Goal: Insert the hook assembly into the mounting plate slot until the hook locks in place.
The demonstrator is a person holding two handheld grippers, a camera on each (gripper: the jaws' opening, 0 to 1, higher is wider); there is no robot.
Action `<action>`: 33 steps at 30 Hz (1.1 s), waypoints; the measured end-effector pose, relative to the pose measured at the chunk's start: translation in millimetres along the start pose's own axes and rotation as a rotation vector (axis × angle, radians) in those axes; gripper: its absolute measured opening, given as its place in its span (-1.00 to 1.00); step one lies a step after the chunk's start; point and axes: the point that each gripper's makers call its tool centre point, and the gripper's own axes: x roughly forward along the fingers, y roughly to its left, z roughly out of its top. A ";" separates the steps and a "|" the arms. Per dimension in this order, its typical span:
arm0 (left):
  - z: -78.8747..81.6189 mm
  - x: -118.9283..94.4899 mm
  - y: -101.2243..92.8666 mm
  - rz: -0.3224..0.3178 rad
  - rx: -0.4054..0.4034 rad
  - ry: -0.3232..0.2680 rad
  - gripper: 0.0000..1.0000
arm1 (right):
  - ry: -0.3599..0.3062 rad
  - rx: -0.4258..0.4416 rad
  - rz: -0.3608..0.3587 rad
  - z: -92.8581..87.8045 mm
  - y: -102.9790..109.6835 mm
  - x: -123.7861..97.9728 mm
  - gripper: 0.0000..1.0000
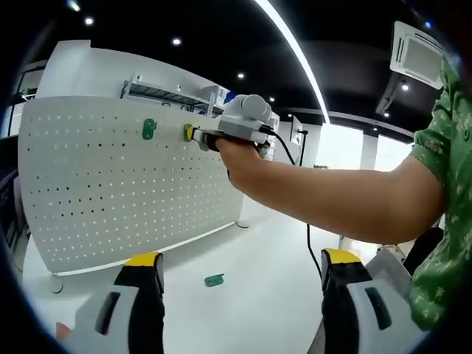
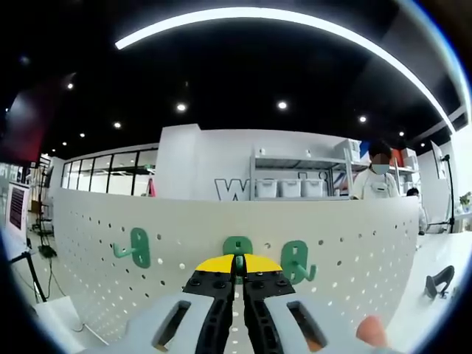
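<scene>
Looking along your left tool (image 1: pixel 240 284) first, you can see its two yellow-tipped jaws standing wide apart with nothing between them, hanging over the white table (image 1: pixel 273 295). On that table, just beyond the jaws, a spare green hook (image 1: pixel 214 279) lies flat by itself, near the foot of the white pegboard (image 1: pixel 96 192) that stands upright on the table. Further out in the left gripper view, your arm (image 1: pixel 339 199) in a green patterned sleeve (image 1: pixel 446 147) reaches across from the right and presses the right tool up against the board, next to another green hook (image 1: pixel 149 129) mounted well up on it. In the right gripper view, your right tool (image 2: pixel 237 267) has its jaws drawn together, with only a thin line of gap between the yellow tips, and they pinch the lower part of the middle hook (image 2: pixel 237 247), whose green back plate sits flat against the pegboard. To either side of it, a left hook (image 2: pixel 135 248) and a right hook (image 2: pixel 299 263) hang on the same row of holes, each apart from the middle one. Behind the board you can make out a white wall with large lettering, partly hidden, a rack of shelves (image 2: pixel 302 177) carrying pale bins, and a person (image 2: pixel 377 181) standing at the far right under the long curved ceiling light (image 2: pixel 295 18).
</scene>
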 end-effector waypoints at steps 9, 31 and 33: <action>-0.9 0.4 -0.4 -0.003 0.001 0.005 0.78 | -0.010 0.019 -0.004 0.1 -1.1 -1.1 -0.97; -3.2 -0.2 3.2 -0.005 -0.003 0.014 0.76 | -0.068 0.108 -0.034 -0.5 -1.7 -3.1 -0.97; -4.0 -0.3 3.9 -0.004 -0.001 0.017 0.76 | -0.081 0.123 -0.037 -0.2 -2.4 -3.8 -0.97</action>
